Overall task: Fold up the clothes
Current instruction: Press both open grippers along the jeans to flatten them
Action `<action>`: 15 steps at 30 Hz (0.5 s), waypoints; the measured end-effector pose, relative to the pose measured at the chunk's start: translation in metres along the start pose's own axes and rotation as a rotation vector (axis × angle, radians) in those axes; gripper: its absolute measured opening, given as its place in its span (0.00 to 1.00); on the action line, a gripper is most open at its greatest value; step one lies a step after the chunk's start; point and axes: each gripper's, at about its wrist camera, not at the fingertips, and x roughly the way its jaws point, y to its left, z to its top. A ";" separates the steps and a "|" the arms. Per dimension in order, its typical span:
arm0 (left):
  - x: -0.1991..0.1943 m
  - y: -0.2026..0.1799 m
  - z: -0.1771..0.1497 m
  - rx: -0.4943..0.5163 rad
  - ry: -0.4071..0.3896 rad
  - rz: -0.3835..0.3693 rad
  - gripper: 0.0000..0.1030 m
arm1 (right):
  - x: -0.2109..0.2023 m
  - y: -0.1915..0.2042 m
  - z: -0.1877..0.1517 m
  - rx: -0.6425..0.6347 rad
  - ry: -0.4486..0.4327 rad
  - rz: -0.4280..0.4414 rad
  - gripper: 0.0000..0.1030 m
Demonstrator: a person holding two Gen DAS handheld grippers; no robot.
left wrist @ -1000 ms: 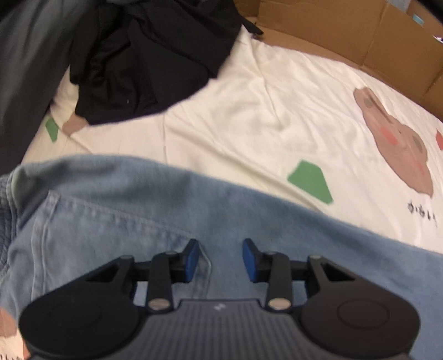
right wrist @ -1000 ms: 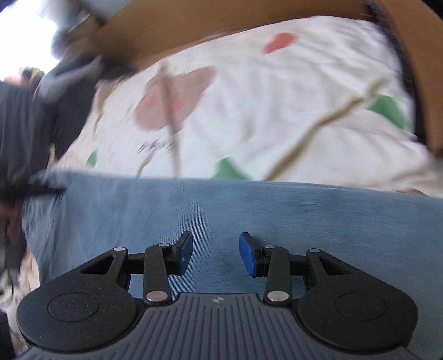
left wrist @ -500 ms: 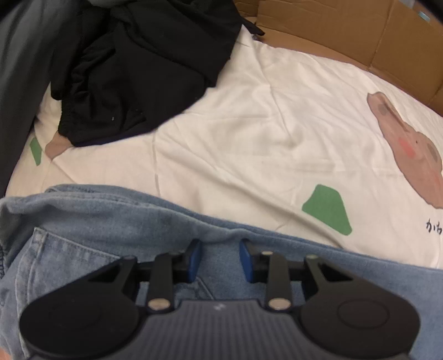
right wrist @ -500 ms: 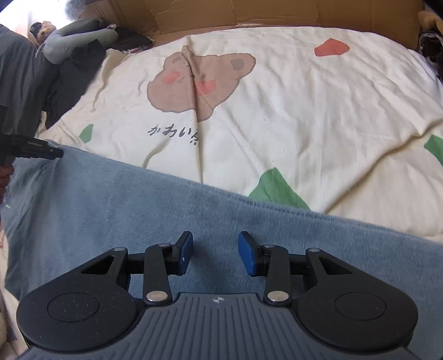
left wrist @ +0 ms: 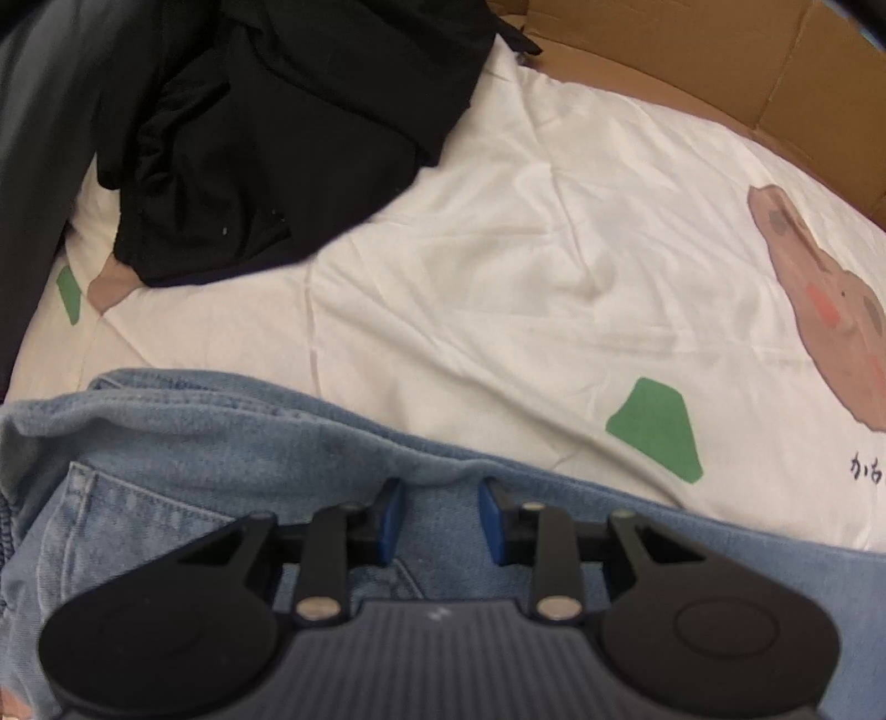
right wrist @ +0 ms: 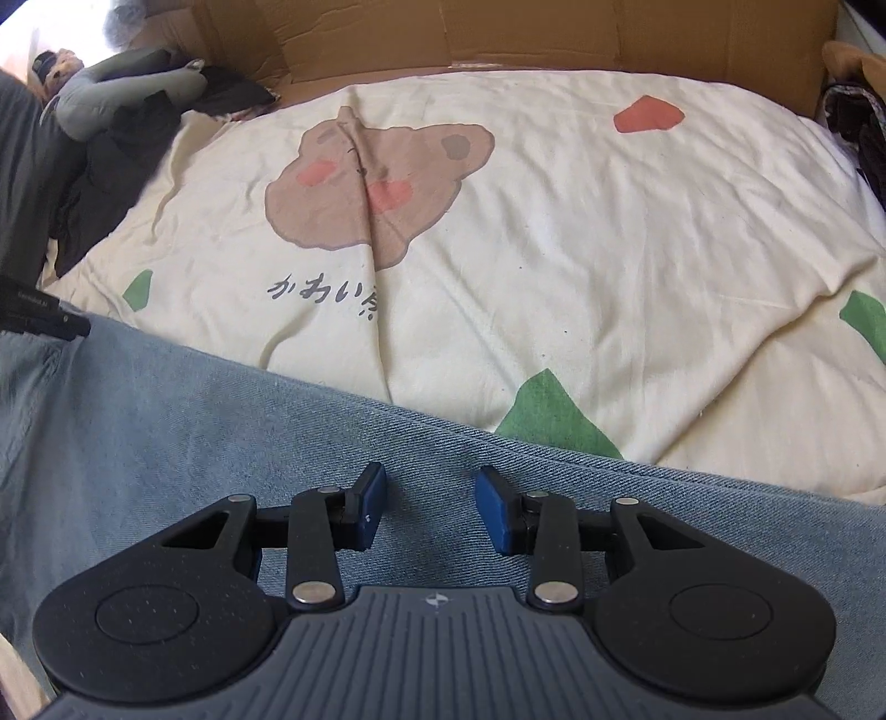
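Light blue jeans [left wrist: 232, 459] lie across the near side of a cream bedsheet [left wrist: 498, 288]; the waist and a back pocket [left wrist: 138, 520] show in the left wrist view. My left gripper [left wrist: 440, 518] points down at the denim beside the pocket. Its jaws are closing, and a small ridge of denim rises between the blue pads [left wrist: 390, 518], which stand apart. In the right wrist view my right gripper [right wrist: 429, 512] is open just above the jeans' leg [right wrist: 221, 421], with flat denim under its pads. The left gripper's black tip [right wrist: 50, 315] shows at that view's left edge.
A heap of black clothes [left wrist: 266, 138] lies on the sheet's far left corner, with grey clothing [right wrist: 111, 99] beside it. Cardboard walls [right wrist: 498, 33] run along the sheet's far side. A dark item [right wrist: 858, 127] sits at the right edge. The sheet bears a brown bear print [right wrist: 376, 183].
The left gripper's jaws have narrowed over the denim and it has slid toward the jeans' far edge. The right gripper has swung and settled above the leg; its jaws look unchanged.
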 end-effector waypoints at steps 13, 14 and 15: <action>-0.074 0.093 0.009 -0.138 -0.088 0.138 0.31 | -0.019 0.033 0.007 -0.121 -0.084 0.134 0.42; -0.075 0.101 0.008 -0.153 -0.098 0.143 0.31 | -0.017 0.034 0.007 -0.124 -0.074 0.131 0.42; -0.076 0.109 0.005 -0.169 -0.105 0.149 0.31 | -0.014 0.035 0.006 -0.127 -0.063 0.129 0.42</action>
